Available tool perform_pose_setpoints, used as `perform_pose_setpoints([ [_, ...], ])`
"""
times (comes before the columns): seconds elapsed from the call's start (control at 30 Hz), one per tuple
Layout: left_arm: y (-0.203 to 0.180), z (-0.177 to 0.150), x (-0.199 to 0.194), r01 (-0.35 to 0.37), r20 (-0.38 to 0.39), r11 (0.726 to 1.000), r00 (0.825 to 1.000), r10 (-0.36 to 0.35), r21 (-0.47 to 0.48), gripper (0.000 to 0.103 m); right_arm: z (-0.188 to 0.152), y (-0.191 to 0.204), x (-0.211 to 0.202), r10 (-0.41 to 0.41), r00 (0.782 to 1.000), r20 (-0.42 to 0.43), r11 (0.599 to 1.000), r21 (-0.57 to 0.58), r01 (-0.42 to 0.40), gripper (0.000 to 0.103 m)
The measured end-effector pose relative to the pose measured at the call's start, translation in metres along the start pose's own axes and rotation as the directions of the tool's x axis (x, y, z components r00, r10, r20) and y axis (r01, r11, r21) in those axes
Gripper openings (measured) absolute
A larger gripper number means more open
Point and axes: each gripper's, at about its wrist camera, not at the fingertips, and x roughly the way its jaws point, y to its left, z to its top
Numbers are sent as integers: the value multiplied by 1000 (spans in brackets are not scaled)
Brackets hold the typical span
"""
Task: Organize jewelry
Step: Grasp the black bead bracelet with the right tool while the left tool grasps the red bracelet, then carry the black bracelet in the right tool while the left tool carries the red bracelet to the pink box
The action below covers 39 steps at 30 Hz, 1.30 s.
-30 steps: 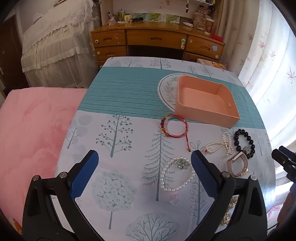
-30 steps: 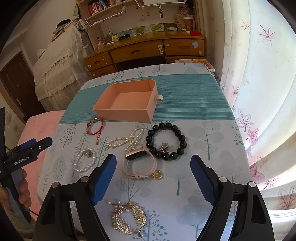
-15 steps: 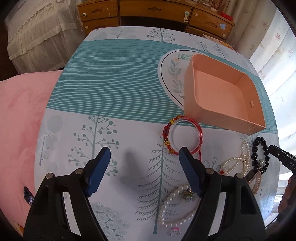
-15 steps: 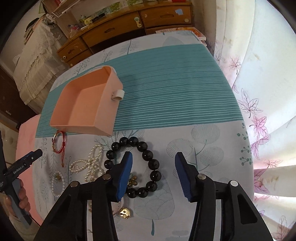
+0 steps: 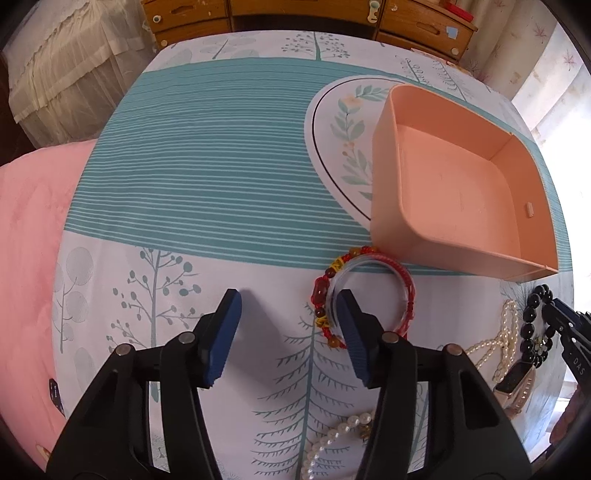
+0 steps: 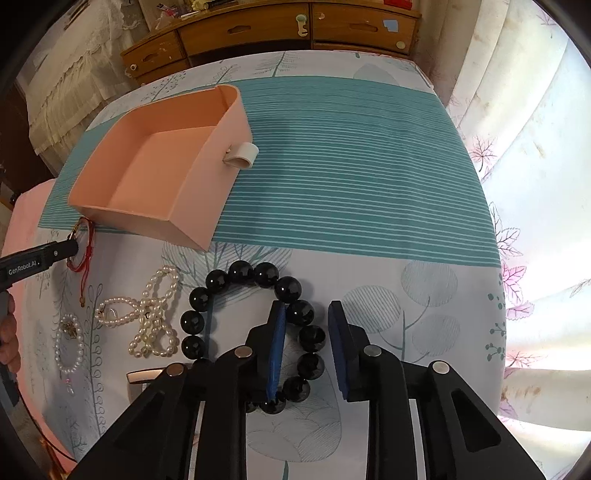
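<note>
A red cord bracelet with amber beads [image 5: 404, 280] lies flat just in front of the peach box [image 5: 384, 184]. My left gripper [image 5: 288, 295] points down at it, jaws closing. One finger stands inside the ring and the beaded side lies between the fingers, with no pad pressing. A black bead bracelet [image 6: 240, 273] lies on the cloth to the right. My right gripper [image 6: 306, 306] straddles its right side with jaws closing, one finger inside the ring. A thin gap shows beside the beads. The box [image 6: 199, 199] is empty.
Pearl strands [image 6: 151, 314], a small pearl bracelet [image 6: 68, 343] and a pink watch band [image 5: 517, 384] lie near the table's front. A leaf-print plate [image 5: 332, 122] sits under the box. A pink blanket [image 5: 29, 240] is at the left, a wooden dresser [image 6: 258, 29] behind and a curtain [image 6: 535, 184] at the right.
Both grippers came down and forward over the table, and their jaws narrowed. The left now stands over the red bracelet, the right over the black bead bracelet.
</note>
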Motion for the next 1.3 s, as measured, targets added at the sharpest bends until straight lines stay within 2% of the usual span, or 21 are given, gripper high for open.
perform_pose_setpoints([
  [0.03, -2, 0, 0, 2, 12, 1000, 1000, -2, 3, 41, 0, 1, 0, -2, 1000, 2, 1000, -2, 2, 21],
  [0.1, -7, -3, -3, 2, 28, 1000, 1000, -2, 19, 10, -2, 4, -1, -8, 1000, 10, 1000, -6, 8, 20],
  [0.17, -11, -5, -4, -4, 29, 1000, 1000, 4, 23, 10, -2, 6, -1, -6, 1000, 15, 1000, -10, 6, 15],
  [0.27, -14, -13, -9, 35, 34, 999, 999, -36, 25, 10, -9, 8, -8, 6, 1000, 13, 1000, -9, -5, 15],
  [0.43, -19, -27, -27, 70, 71, 997, 995, -72, 36, 10, -11, 18, -39, -6, 997, 79, 1000, -16, 7, 15],
  [0.6, -16, -38, -62, 96, 144, 994, 984, -103, 50, 10, -10, 29, -85, 14, 987, 162, 1000, -28, -10, 15],
  [0.77, -14, -49, -97, 121, 211, 990, 968, -133, 66, 10, -3, 49, -139, 54, 967, 248, 998, -49, -43, 15],
  [1.1, -11, -59, -158, 137, 303, 985, 939, -162, 102, 10, 30, 93, -230, 105, 903, 416, 994, -65, -85, 15],
  [1.2, -13, -55, -167, 127, 319, 986, 935, -156, 110, 10, 49, 109, -241, 108, 897, 429, 994, -67, -88, 15],
  [1.3, -15, -51, -170, 120, 321, 986, 935, -151, 115, 10, 69, 123, -239, 105, 900, 423, 994, -64, -87, 15],
])
